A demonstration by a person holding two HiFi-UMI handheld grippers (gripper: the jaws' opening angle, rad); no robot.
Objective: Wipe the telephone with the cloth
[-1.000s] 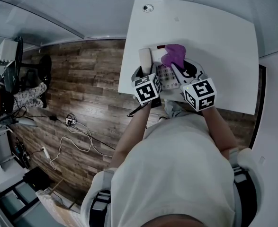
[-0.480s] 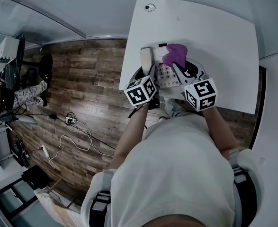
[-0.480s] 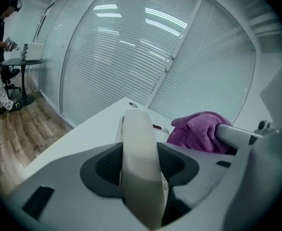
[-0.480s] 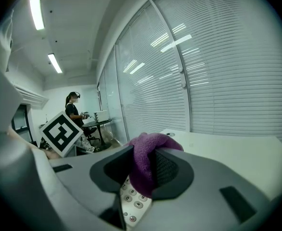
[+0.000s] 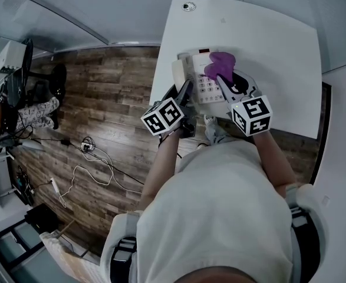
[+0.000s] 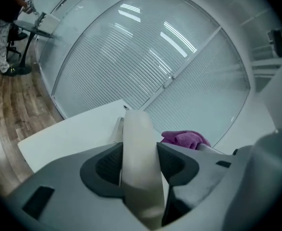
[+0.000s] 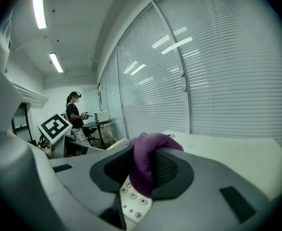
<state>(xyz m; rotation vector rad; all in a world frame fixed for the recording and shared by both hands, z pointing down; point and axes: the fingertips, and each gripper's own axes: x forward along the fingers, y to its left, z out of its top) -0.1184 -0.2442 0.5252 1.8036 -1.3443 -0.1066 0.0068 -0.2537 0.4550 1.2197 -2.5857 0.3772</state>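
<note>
On the white table (image 5: pixel 267 46) stands a pale telephone (image 5: pixel 207 88) with a keypad (image 7: pixel 133 201). Its cream handset (image 5: pixel 179 73) is off the base, and my left gripper (image 5: pixel 183 88) is shut on it; in the left gripper view the handset (image 6: pixel 138 162) stands upright between the jaws of the left gripper (image 6: pixel 140 170). A purple cloth (image 5: pixel 220 66) is bunched over the phone's top right part. My right gripper (image 5: pixel 224 82) is shut on this cloth (image 7: pixel 143 165), just above the keys.
The phone sits near the table's left and front edges, over a wooden floor with cables (image 5: pixel 90 158). A round grommet (image 5: pixel 188 6) marks the far table edge. Glass walls with blinds stand behind. A person (image 7: pixel 74 112) stands at a distant desk.
My left gripper has swung left and up and rolled, taking the handset off the phone's left side. The right gripper and cloth have stayed put.
</note>
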